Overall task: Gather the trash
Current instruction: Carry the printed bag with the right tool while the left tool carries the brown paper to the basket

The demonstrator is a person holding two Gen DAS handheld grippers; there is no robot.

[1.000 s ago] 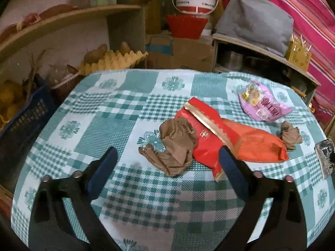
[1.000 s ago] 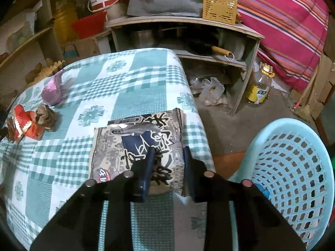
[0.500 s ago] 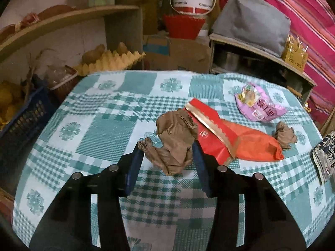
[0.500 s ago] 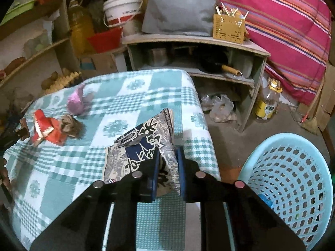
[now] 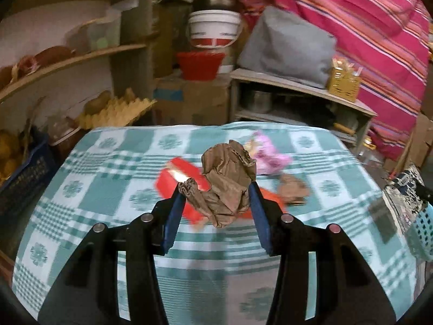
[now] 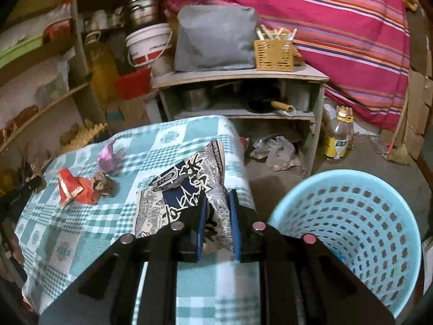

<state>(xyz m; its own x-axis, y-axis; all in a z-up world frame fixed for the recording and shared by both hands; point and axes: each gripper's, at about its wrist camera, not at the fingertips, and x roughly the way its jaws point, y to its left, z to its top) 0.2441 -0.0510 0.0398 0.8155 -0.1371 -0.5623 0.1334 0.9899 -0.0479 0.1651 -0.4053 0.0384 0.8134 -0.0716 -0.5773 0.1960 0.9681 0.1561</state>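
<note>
In our left wrist view the left tool [image 5: 216, 189] has its two blue-padded fingers [image 5: 173, 218] closed in against a crumpled brown paper wad [image 5: 226, 182], which sits between them raised above the table [image 5: 89, 189] with its green-and-white checked cloth. Behind the wad on the cloth lie a red wrapper [image 5: 169, 182], a pink snack packet [image 5: 268, 154] and a smaller brown crumple [image 5: 292, 189]; all three are blurred here. In our right wrist view the right tool [image 6: 217, 216] has its fingers drawn close together, pinching a fold of a patterned black, white and blue bag [image 6: 184, 192] near the table's right edge; the pinched part is pulled up into a ridge while the rest of the bag lies on the cloth. Just beside the table on the floor stands a light blue perforated basket [image 6: 351, 222], right of the right tool. Farther left on the cloth in this view we see the red wrapper [image 6: 73, 189], the small brown crumple [image 6: 101, 182] touching it, and the pink packet [image 6: 108, 155] a little beyond. A yellow-labelled bottle [image 6: 338, 138] stands on the floor by a wooden shelf unit [image 6: 240, 75].
</note>
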